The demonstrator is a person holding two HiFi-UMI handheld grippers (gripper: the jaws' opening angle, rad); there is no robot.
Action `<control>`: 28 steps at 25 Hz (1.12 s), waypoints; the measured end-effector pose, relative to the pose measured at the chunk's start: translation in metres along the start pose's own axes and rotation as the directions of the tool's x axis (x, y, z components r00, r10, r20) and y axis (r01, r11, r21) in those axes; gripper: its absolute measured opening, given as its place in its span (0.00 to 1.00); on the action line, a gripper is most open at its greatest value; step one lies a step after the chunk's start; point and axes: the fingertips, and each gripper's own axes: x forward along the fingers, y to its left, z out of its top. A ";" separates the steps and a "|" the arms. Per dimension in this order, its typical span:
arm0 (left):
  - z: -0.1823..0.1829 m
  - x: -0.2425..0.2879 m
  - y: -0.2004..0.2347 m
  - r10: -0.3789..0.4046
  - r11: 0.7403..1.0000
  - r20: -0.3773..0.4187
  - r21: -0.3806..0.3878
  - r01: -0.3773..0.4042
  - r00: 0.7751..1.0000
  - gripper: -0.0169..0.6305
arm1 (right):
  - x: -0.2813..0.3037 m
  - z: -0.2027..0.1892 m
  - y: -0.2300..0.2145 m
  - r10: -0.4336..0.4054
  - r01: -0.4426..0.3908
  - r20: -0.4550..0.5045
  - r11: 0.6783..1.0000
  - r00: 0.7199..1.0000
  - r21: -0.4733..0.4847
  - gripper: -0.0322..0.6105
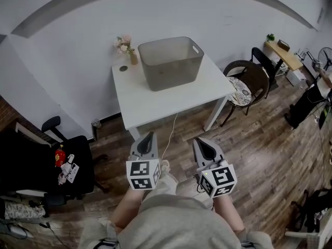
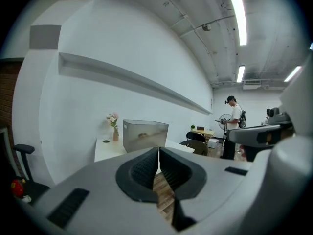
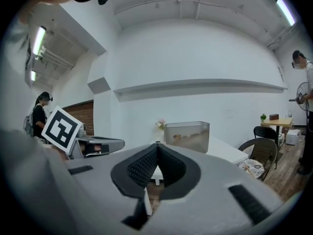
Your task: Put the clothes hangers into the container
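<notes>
Well, my left gripper (image 1: 150,136) and right gripper (image 1: 200,142) are both shut tight on nothing, well back from the table (image 1: 155,105). The container (image 1: 171,69) sits by the tabletop's back edge. I see no hangers lying out, so I should look for them first; the floor (image 1: 259,154) ahead looks open, with a chair (image 1: 250,79) near the right corner.

Office-like room: white table (image 1: 166,101), black swivel chair (image 1: 82,157), ceiling strip lights (image 2: 238,13), wood-plank floor (image 1: 259,139).

Two hand-held grippers (image 1: 150,136) (image 1: 200,142), one container (image 1: 171,66), one table (image 1: 155,105).
</notes>
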 end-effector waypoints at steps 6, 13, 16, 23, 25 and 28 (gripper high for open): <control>-0.011 -0.023 -0.010 -0.030 0.999 -0.009 0.012 0.030 1.000 0.05 | -0.016 -0.006 0.013 -0.006 0.006 -0.003 1.000 1.000 -0.001 0.05; -0.011 -0.033 -0.016 -0.049 0.999 0.000 0.017 0.049 0.999 0.05 | -0.026 -0.014 0.021 -0.012 0.012 -0.002 1.000 1.000 0.002 0.05; -0.009 -0.034 -0.020 -0.053 0.998 0.006 0.016 0.053 0.999 0.05 | -0.029 -0.013 0.021 -0.011 0.011 -0.004 1.000 1.000 0.005 0.05; -0.005 -0.033 -0.024 -0.063 0.998 0.015 0.015 0.063 0.998 0.05 | -0.031 -0.008 0.019 -0.020 0.020 0.002 1.000 1.000 0.006 0.05; -0.005 -0.032 -0.025 -0.067 0.998 0.014 0.013 0.067 0.998 0.05 | -0.031 -0.009 0.019 -0.023 0.023 0.002 1.000 1.000 0.006 0.05; -0.004 -0.031 -0.029 -0.072 0.997 0.016 0.015 0.071 0.997 0.05 | -0.033 -0.008 0.016 -0.028 0.028 0.016 1.000 0.999 0.006 0.05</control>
